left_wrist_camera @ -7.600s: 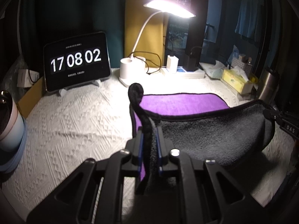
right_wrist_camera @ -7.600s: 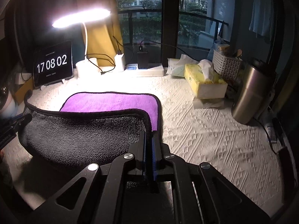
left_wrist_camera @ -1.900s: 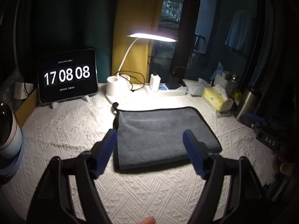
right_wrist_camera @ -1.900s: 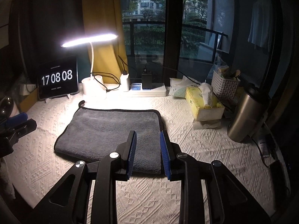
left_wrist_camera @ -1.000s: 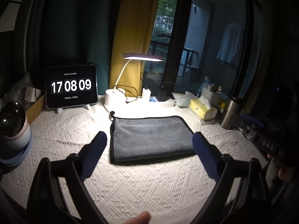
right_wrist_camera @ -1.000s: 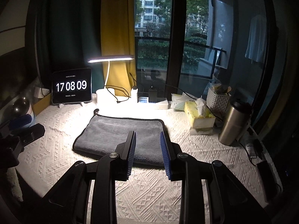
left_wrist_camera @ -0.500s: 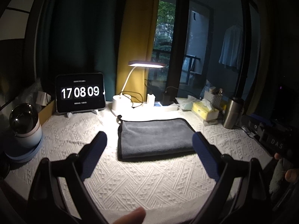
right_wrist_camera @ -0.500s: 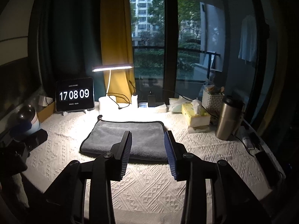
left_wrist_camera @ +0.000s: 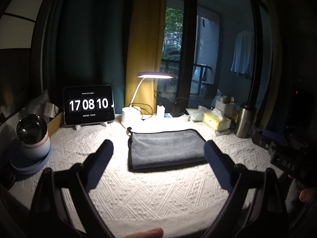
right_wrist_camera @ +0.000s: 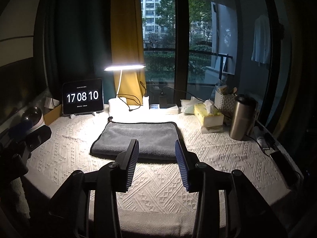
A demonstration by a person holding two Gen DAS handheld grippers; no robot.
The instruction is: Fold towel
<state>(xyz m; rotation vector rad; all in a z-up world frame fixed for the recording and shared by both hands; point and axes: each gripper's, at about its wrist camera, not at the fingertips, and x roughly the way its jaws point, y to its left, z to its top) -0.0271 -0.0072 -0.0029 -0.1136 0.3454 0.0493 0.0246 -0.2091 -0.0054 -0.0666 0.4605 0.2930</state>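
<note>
Left gripper (left_wrist_camera: 158, 146): jaws spread wide, holding nothing. Right gripper (right_wrist_camera: 156, 145): jaws parted, also empty. Towel (left_wrist_camera: 166, 148) lies folded, grey side up, flat on the worktop (left_wrist_camera: 158, 194) ahead of both pairs of jaws and well apart from them.

Risks, as judged: a further fold may need a regrip; pinching only the top layer would peel the fold open. Dragging could ruck the textured cloth cover. The hanging loop (left_wrist_camera: 129, 129) at the far left corner could snag.

Room, left of jaws to right: clock (left_wrist_camera: 89, 104), lamp (left_wrist_camera: 154, 75), tissue box (left_wrist_camera: 217, 120), flask (left_wrist_camera: 244, 120). Dark window behind.
</note>
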